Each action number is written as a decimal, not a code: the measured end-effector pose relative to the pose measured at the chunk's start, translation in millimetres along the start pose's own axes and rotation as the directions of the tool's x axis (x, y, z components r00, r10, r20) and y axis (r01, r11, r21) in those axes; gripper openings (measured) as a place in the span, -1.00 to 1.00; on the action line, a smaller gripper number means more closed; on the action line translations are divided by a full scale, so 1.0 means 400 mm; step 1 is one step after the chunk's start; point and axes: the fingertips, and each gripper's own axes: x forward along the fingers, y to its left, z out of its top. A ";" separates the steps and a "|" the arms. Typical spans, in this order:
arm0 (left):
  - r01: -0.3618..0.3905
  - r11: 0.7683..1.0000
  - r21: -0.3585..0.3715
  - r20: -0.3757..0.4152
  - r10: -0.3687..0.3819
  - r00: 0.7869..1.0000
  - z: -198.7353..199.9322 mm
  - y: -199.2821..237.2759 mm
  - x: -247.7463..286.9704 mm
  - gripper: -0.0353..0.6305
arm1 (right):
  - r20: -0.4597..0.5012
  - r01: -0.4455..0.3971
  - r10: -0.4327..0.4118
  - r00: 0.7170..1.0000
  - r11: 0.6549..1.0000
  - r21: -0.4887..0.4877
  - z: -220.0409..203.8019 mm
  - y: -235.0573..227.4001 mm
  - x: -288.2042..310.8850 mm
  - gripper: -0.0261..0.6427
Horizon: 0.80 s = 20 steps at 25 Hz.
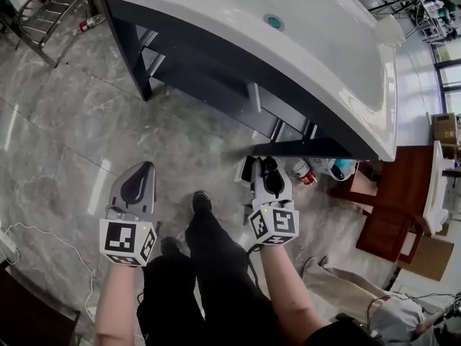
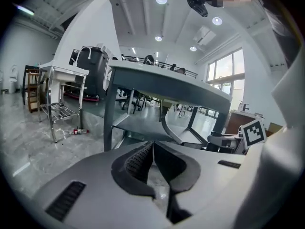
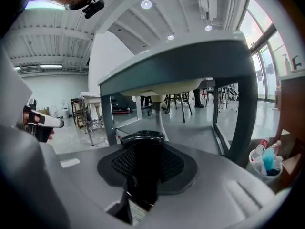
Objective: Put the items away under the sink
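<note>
Head view, looking down at the sink point(image 1: 238, 6) and the floor point(image 1: 65, 143) before it. The right claw point(image 3: 143, 163) is narrowed onto a black bottle point(image 3: 142, 142), pads on both its sides, cap end farthest from the camera. The bottle's long axis appears to run roughly along the claw's own line, though the wide lens makes this uncertain. The left claw point(image 2: 153, 149) is closed, pad against pad, with nothing in it.

Key relation: the shelf under the sink point(image 3: 190, 132) lies at 12 o'clock from the right claw, between the dark legs, and at about 11 o'clock in the head view. The right hand, which carries the load, is judged the nearer. A white tub of bottles point(image 3: 266, 163) stands at 3 o'clock.
</note>
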 end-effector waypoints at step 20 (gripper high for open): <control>0.096 0.990 0.104 0.092 -0.106 0.990 -0.252 0.139 0.467 -0.85 | 0.065 0.035 -0.037 0.997 0.999 0.029 -0.378 -0.221 0.412 -0.63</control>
